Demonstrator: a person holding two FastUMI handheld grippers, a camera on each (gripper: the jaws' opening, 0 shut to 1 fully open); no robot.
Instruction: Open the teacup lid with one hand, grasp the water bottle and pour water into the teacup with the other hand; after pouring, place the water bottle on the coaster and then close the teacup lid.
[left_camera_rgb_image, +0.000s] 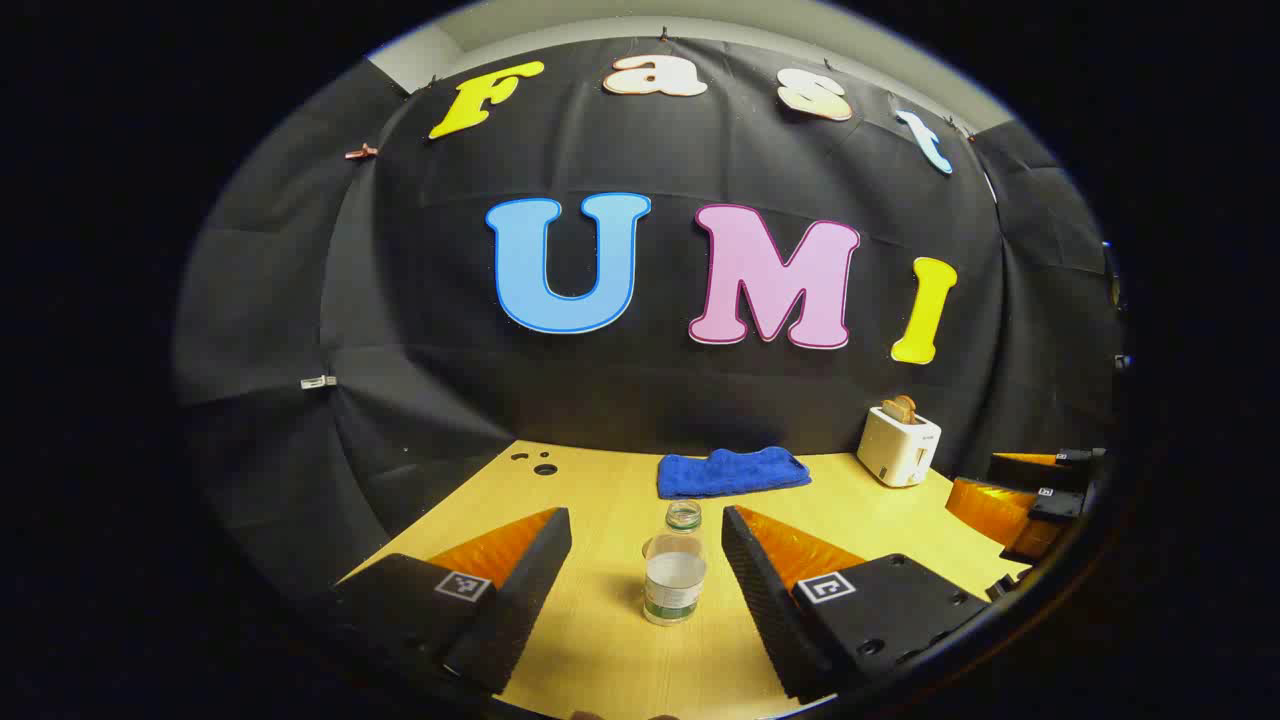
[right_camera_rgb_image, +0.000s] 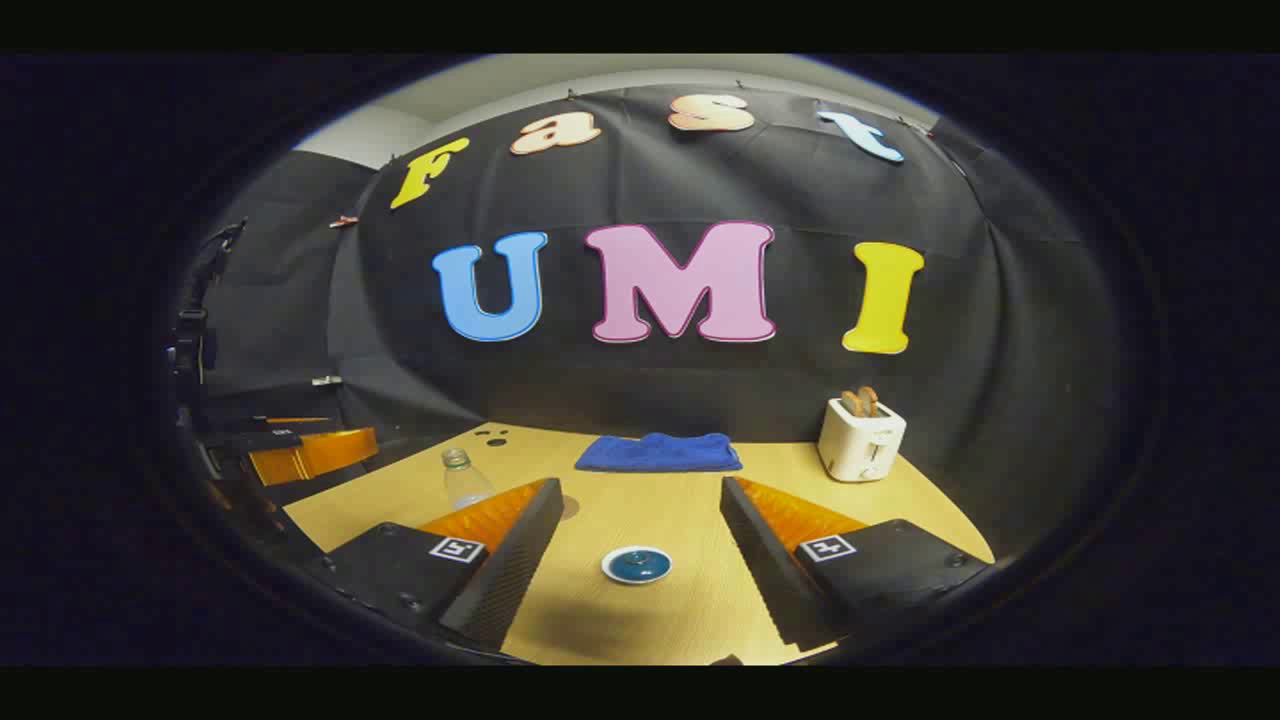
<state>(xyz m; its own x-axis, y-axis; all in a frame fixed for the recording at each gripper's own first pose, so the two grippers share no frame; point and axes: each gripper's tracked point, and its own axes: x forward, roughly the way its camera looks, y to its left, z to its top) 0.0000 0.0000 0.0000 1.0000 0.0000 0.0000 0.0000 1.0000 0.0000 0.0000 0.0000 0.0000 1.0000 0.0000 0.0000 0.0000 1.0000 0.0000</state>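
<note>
Both claws are hanging released—the left gripper (left_camera_rgb_image: 646, 560) facing the water bottle (left_camera_rgb_image: 675, 575) standing mid-table, clear and likely slippery, best gripped at its labelled waist—the right gripper (right_camera_rgb_image: 640, 545) framing the teacup lid (right_camera_rgb_image: 636, 565).

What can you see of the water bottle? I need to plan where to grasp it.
The water bottle is clear plastic, standing upright on the wooden table. No cap shows on its open neck; a label band wraps the lower body, and it looks partly filled with water. In the left gripper view it sits centred between the open fingers of the left hand-held gripper, touching neither. In the right gripper view it stands behind that gripper's left finger.
</note>
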